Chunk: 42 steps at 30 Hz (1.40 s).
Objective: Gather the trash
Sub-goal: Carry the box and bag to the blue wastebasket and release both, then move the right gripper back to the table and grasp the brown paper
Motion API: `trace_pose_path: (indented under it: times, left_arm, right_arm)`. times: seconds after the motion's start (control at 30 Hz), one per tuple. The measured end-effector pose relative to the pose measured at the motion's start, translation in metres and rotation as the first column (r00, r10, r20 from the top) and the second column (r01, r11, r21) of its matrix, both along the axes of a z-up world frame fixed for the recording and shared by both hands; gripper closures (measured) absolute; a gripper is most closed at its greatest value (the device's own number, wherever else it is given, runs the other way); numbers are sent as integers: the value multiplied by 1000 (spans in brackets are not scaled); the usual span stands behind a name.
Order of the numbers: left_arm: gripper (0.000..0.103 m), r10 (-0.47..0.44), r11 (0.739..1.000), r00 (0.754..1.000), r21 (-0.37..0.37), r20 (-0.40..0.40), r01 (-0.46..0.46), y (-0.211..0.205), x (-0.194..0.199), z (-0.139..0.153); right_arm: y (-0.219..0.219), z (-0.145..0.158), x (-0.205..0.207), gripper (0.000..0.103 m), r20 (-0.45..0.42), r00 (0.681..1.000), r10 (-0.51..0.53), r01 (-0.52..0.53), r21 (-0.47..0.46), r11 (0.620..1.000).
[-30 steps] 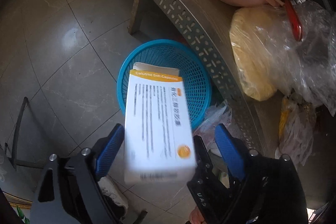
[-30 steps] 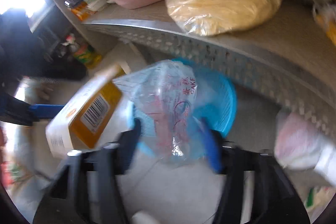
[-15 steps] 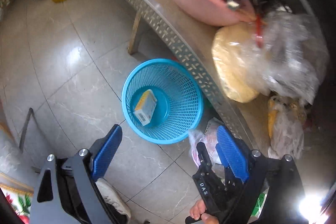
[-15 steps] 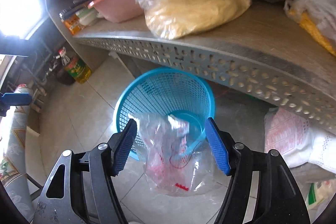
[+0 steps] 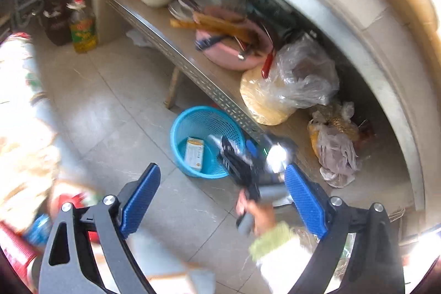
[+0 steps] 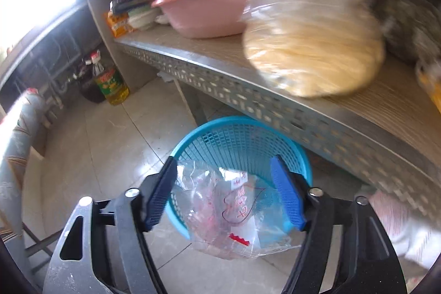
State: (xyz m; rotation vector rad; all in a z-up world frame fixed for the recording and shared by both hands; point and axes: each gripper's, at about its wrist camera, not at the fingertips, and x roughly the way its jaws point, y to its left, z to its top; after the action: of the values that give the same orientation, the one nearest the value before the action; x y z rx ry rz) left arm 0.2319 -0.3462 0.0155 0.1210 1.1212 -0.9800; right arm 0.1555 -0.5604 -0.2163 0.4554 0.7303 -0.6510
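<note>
Right hand-held gripper (image 6: 224, 190) was over the blue mesh wastebasket (image 6: 193, 139), jaws opening, with the clear printed plastic bag (image 6: 231, 214) hanging loose between them, partly outside the near rim. Best nudged forward so the bag dropped inside. Left hand-held gripper (image 5: 220, 197) stood wide and empty. Medicine box (image 5: 194, 153) already lay in the basket.
</note>
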Motion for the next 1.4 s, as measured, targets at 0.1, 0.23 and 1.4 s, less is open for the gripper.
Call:
trace_pose_path:
  times: [0.1, 0.23, 1.4]
  left_arm:
    - [12, 55, 998, 998, -32, 7, -55, 58, -8, 13]
    - [11, 88, 995, 995, -42, 55, -85, 116, -21, 20]
    - [6, 530, 844, 833, -194, 157, -500, 400, -90, -18]
  right_arm:
    - [-1, -16, 23, 13, -60, 998, 28, -30, -40, 999]
    - [4, -35, 41, 8, -166, 983, 81, -94, -76, 993]
    - [226, 228, 27, 8, 176, 736, 654, -677, 171, 716]
